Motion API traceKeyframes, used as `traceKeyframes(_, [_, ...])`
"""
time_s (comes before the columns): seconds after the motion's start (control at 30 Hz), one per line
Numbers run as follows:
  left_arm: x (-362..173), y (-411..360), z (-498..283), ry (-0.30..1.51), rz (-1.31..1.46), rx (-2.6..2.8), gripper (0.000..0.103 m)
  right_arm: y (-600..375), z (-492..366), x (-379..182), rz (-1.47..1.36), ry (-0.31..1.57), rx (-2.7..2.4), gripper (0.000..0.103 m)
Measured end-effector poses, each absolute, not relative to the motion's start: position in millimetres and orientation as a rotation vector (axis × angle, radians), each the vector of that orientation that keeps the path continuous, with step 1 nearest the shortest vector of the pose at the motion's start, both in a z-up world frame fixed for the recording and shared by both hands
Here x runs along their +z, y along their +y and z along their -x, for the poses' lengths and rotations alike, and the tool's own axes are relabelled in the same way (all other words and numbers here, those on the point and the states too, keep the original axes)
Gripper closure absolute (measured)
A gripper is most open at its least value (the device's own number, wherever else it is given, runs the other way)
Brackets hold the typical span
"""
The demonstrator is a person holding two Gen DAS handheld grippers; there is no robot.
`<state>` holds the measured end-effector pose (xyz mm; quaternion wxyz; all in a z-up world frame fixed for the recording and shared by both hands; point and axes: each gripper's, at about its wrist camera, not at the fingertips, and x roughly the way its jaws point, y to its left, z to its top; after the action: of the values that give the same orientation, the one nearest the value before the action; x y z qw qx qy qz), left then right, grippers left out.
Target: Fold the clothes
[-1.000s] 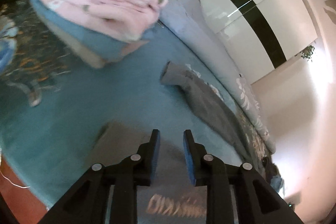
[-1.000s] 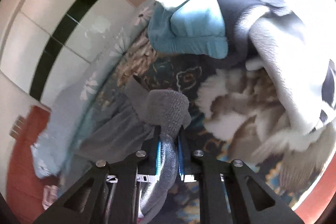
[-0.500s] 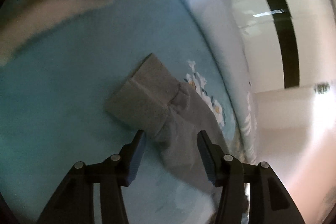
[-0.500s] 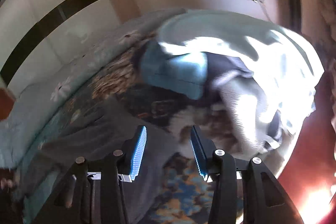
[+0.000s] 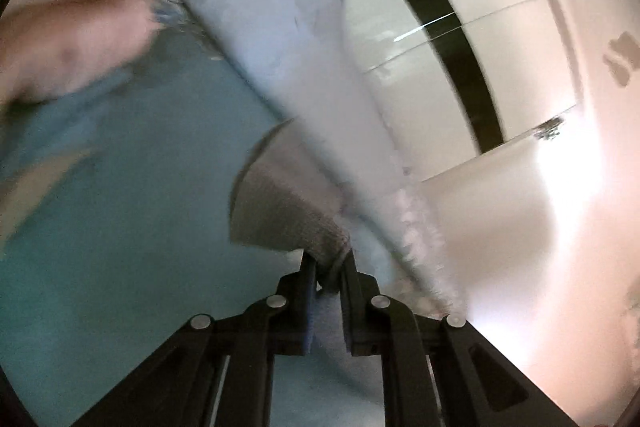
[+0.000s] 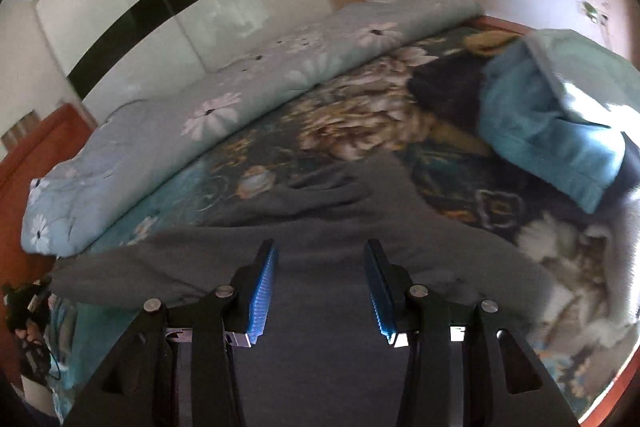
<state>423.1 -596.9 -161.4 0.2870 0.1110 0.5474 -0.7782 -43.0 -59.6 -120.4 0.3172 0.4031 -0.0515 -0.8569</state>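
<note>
Since the earlier frame, the left hand-held gripper [image 5: 327, 267] has closed from a wide stance onto the ribbed cuff [image 5: 288, 215] of the grey garment [image 6: 320, 235]; its jaws are narrow, pinching the knit. Right hand-held gripper [image 6: 320, 291] stands wide with nothing between its blue pads [image 6: 262, 295], hovering over the garment body. That garment lies spread across the middle of the bed [image 6: 380, 115], on a dark floral cover. A pale daisy-print quilt [image 6: 208, 99] is bunched along the far edge of the bed. Folded blue fabric [image 6: 556, 131] sits near the bed's right edge. White wardrobe doors with a black band [image 6: 180, 3] line the wall behind.
</note>
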Motion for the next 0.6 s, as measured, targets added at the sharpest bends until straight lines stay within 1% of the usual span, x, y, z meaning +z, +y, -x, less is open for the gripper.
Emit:
traceKeyframes(0.07, [-190.1,-593.9,-437.4,1.459,-0.410,-1.969,0.091,-71.5,43.4,-131.2,-1.082,-0.121,-2.233,0.057])
traceKeyframes(0.13, [-222.9,-590.7,-451.8,1.495,-0.488,-1.865,0.091,-79.7,43.5,-143.3,-1.132,-0.124,-2.187,0.057])
traceKeyframes(0.23, [-244.0,-576.7,-462.4,1.531,-0.500,-1.841,0.085,-86.7,40.9,-152.6,-1.170,-0.126,-2.135,0.057])
traceKeyframes(0.27, [-239.7,-574.3,-460.7,1.505,-0.513,-1.843,0.083,-88.8,39.7,-153.4,-1.172,-0.118,-2.127,0.057])
traceKeyframes(0.33, [-231.2,-569.6,-457.3,1.453,-0.539,-1.846,0.065,-91.8,36.6,-153.6,-1.171,-0.112,-2.111,0.057])
traceKeyframes(0.4, [-222.1,-566.4,-454.0,1.409,-0.565,-1.846,0.054,-94.4,33.5,-152.9,-1.168,-0.108,-2.095,0.057])
traceKeyframes(0.43, [-217.3,-565.1,-452.9,1.392,-0.566,-1.842,0.052,-95.4,32.1,-152.6,-1.165,-0.101,-2.090,0.057])
traceKeyframes(0.5, [-209.1,-570.5,-457.4,1.352,-0.573,-1.826,0.050,-100.0,26.8,-152.0,-1.156,-0.065,-2.080,0.057])
traceKeyframes(0.57, [-210.2,-573.0,-454.1,1.371,-0.571,-1.790,0.049,-109.2,20.2,-150.4,-1.129,-0.009,-2.066,0.057])
traceKeyframes(0.6, [-216.6,-586.6,-448.4,1.421,-0.568,-1.766,0.049,-115.2,17.5,-149.2,-1.114,0.013,-2.055,0.057])
